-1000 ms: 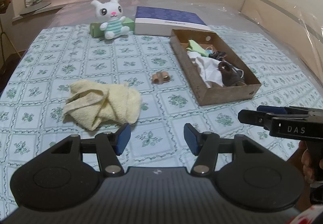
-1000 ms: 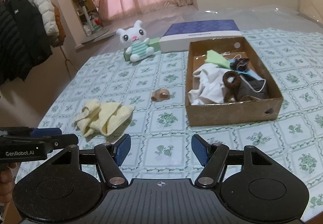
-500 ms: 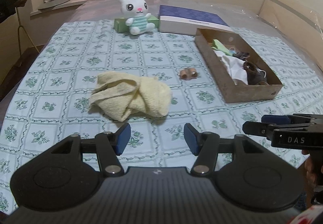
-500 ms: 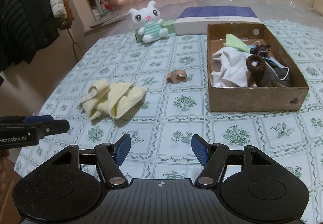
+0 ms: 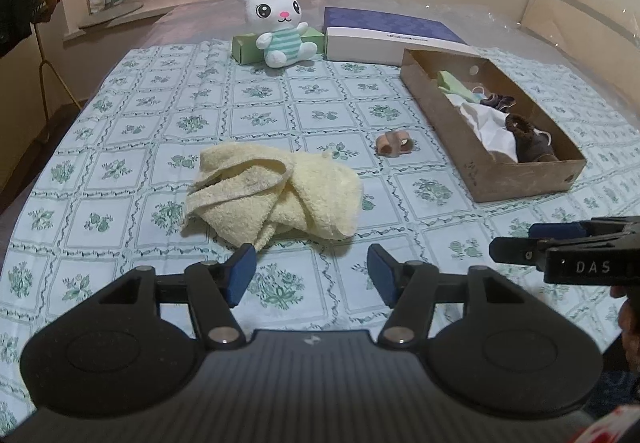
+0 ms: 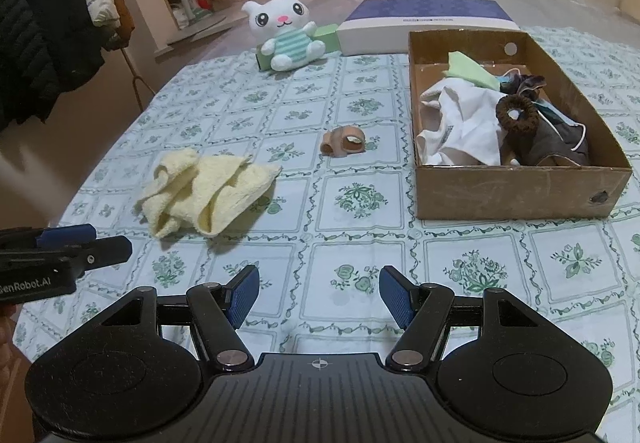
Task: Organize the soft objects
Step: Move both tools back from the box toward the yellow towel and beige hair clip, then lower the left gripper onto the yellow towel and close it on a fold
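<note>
Green-flowered cloth covers the bed-like surface (image 5: pixel 132 123), with pink curtains and a coat rack beyond it. On that cloth lies the yellow towel (image 5: pixel 276 195), crumpled in a loose heap; it serves as the landmark for everything else. Just past the towel, toward the far right, sits a small tan soft piece (image 5: pixel 394 143), and beyond that the cardboard box (image 6: pixel 520 199), already holding white, green and brown soft things. Far behind the towel a white plush rabbit (image 5: pixel 282 29) leans on a green box (image 5: pixel 246 49), beside a flat blue-topped box (image 5: pixel 384 31).

The towel is probably the next thing to go in the box. Its folds are slack and layered, so a pinch on one outer flap could lift only that flap and let the rest unroll and drag across the cloth, perhaps rucking it. A trailing end could also catch the box's near wall or sweep the tan piece aside on the way over. Going too deep risks pinching the tablecloth with the towel.

The left gripper (image 5: pixel 312 269) hovers just short of the towel's near edge, its jaws opening and fairly wide, with nothing between them and no contact. The right gripper (image 6: pixel 320 291) hangs over bare cloth, nearer than the towel and to its right, jaws likewise fairly wide and empty.
</note>
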Demonstrator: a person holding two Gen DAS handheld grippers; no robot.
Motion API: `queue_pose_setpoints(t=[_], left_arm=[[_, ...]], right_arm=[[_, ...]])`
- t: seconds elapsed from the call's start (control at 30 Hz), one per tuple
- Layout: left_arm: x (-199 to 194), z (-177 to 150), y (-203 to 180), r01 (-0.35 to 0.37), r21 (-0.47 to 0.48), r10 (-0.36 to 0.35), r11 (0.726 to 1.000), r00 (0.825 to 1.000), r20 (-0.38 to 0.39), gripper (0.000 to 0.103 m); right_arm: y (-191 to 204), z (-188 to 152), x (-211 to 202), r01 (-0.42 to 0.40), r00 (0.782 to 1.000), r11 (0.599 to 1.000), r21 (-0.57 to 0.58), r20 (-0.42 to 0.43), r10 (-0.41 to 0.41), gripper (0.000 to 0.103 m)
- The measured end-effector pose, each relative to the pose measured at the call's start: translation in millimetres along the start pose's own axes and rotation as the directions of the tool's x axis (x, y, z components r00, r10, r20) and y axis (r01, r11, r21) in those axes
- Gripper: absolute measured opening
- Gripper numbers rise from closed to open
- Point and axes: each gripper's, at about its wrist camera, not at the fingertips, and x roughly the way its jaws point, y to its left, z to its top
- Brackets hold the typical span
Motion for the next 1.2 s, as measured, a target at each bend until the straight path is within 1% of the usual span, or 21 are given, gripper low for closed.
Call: queue_pose_setpoints(t=[0.13,0.27,0.47,0.7,0.77,0.8,0.83,0.87,0.9,0.93,1.07,1.13,1.2], left_arm=[[17.1,-1.8,-10.8,-0.024,0.067,0.024,0.997,1.0,0.007,0.06],[37.8,-4.2,-23.6,-0.047,0.148,0.045,0.988,0.999,0.016,0.06],[71.4,-6.4,-41.4,-0.1,0.267,0.092,0.958,0.995,0.041,0.06],[107.1,-9.5,-52.9,-0.163,0.347,0.154,0.923,0.987,0.056,0.06],[113.0,-10.4,-53.7,-0.181,0.363,0.17,0.914,0.983,0.064,0.055],[114.7,-10.4,-53.7,-0.189,0.371,0.176,0.909,0.982,0.067,0.049],[114.9,-10.0,-52.9,-0.193,0.374,0.179,0.907,0.981,0.071,0.036],[114.0,-9.0,-51.1,-0.191,0.372,0.177,0.908,0.982,0.071,0.031],[111.7,-6.9,-47.7,-0.182,0.365,0.169,0.913,0.983,0.067,0.022],[108.2,-4.2,-43.9,-0.171,0.353,0.158,0.92,0.985,0.065,0.017],[84.8,9.8,-21.0,-0.145,0.283,0.124,0.948,0.988,0.091,0.014],[72.1,18.8,-5.6,-0.129,0.228,0.108,0.965,0.989,0.104,0.014],[63.3,28.2,14.1,-0.124,0.16,0.107,0.979,0.988,0.111,0.014]], right_arm=[[-3.3,4.4,9.0,0.004,1.0,1.0,0.011,-0.003,-0.004,0.066],[-8.0,5.6,16.6,0.009,1.0,1.0,0.025,-0.016,-0.009,0.066],[-18.3,3.5,24.3,0.02,0.999,0.998,0.054,-0.039,-0.018,0.066],[-27.6,2.7,30.0,0.03,0.998,0.996,0.082,-0.057,-0.026,0.066],[-29.1,2.5,32.2,0.033,0.998,0.996,0.087,-0.062,-0.028,0.066],[-29.7,2.4,33.1,0.033,0.998,0.995,0.089,-0.064,-0.028,0.066],[-29.8,2.3,34.0,0.032,0.997,0.995,0.09,-0.068,-0.026,0.066],[-29.9,2.3,34.8,0.032,0.997,0.995,0.09,-0.069,-0.026,0.066],[-29.6,2.5,35.6,0.032,0.997,0.995,0.09,-0.07,-0.026,0.066],[-29.4,2.7,36.3,0.031,0.997,0.995,0.09,-0.072,-0.025,0.066],[-28.1,2.9,40.4,0.028,0.997,0.996,0.09,-0.079,-0.02,0.066],[-27.4,2.9,41.8,0.025,0.996,0.996,0.089,-0.082,-0.018,0.066],[-26.9,3.2,43.0,0.024,0.996,0.996,0.09,-0.084,-0.016,0.066]])
